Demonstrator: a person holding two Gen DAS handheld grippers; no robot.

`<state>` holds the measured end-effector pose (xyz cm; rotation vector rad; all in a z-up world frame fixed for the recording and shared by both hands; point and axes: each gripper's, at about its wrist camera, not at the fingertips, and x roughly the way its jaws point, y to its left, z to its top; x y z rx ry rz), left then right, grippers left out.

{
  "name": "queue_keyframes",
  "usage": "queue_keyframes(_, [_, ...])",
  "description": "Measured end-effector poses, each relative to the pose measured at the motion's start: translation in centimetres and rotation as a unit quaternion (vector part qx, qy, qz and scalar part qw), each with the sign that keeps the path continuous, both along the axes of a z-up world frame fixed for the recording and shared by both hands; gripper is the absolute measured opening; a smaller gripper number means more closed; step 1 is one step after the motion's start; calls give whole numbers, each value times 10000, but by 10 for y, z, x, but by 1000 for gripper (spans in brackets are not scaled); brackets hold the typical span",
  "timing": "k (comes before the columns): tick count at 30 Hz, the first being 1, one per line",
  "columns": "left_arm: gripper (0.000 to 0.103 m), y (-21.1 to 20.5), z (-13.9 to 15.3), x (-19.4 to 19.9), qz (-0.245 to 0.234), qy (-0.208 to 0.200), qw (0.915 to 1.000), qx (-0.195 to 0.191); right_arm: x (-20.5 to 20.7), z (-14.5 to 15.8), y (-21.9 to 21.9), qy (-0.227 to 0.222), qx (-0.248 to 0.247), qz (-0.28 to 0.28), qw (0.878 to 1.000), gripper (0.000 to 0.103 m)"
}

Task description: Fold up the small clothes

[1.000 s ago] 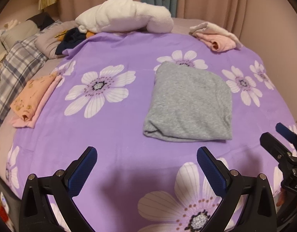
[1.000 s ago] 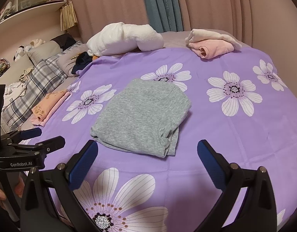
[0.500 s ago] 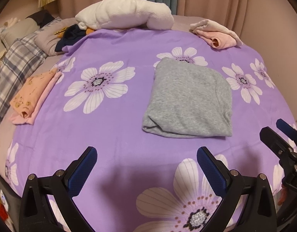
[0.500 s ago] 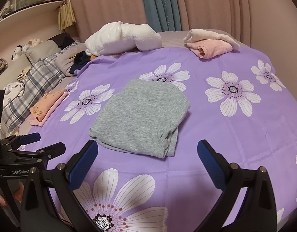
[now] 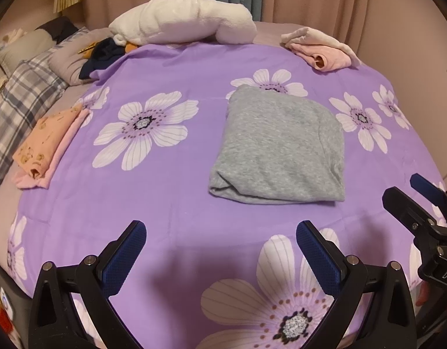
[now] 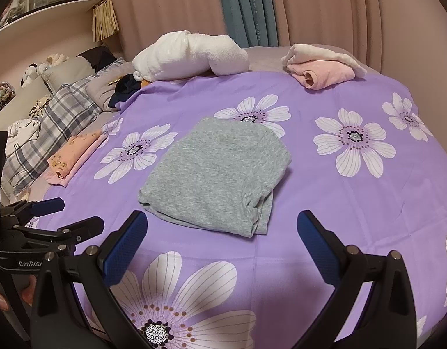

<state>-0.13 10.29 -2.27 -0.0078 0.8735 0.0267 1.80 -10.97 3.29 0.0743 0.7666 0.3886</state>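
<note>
A folded grey garment (image 5: 278,148) lies flat in the middle of the purple flowered bed sheet (image 5: 171,67); it also shows in the right wrist view (image 6: 214,174). My left gripper (image 5: 220,256) is open and empty, above the sheet short of the garment's near left. My right gripper (image 6: 222,241) is open and empty, just short of the garment's near edge. Each gripper shows in the other's view: the right one (image 5: 412,200) at the right edge, the left one (image 6: 69,215) at the left edge.
A folded orange and pink garment (image 5: 46,142) lies at the sheet's left edge. A rolled pink and cream garment (image 5: 322,49) sits at the far right. A white fluffy blanket (image 5: 182,20) lies at the back. Plaid bedding (image 5: 17,104) is piled at the left.
Both grippers have drifted slightly; the grey garment sits a little nearer in the right wrist view. Both stay open and nothing was taken hold of.
</note>
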Motion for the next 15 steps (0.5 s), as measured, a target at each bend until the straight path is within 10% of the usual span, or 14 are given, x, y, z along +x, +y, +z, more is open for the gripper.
queue_keyframes(15, [102,-2,1,0,-19,-11,10000,26,2,-1,-3,6,11,-11,10000,103])
